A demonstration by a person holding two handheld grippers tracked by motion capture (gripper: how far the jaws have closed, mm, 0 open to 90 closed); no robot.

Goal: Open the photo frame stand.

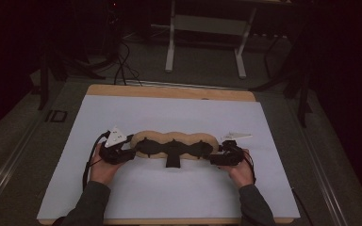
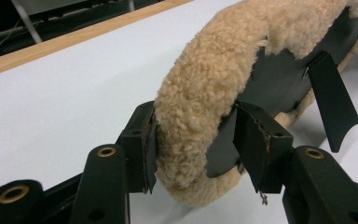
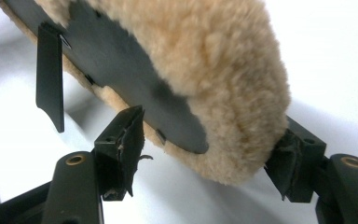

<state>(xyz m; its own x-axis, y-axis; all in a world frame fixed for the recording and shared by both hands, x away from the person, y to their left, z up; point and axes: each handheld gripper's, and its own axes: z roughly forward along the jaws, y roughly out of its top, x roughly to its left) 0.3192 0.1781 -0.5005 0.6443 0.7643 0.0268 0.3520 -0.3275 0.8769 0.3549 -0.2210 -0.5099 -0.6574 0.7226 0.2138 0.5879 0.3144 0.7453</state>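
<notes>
A long tan fleece pad (image 1: 179,138) with a black backing and short black straps (image 1: 172,161) lies across the middle of the white table cover (image 1: 169,110). My left gripper (image 1: 131,151) is at its left end. In the left gripper view, both pads press on that end (image 2: 191,116), one on the fleece and one on the black backing. My right gripper (image 1: 215,155) is at the right end. In the right gripper view, the fleece end (image 3: 242,107) sits between the jaws, one pad touches the fleece, and the other pad (image 3: 126,140) stands clear of the backing.
The white cover lies on a wooden table whose far edge (image 1: 169,92) shows. Behind it on the dark floor stand a white metal frame (image 1: 207,28) and cables (image 1: 122,66). A strap (image 2: 333,107) hangs off the pad's backing.
</notes>
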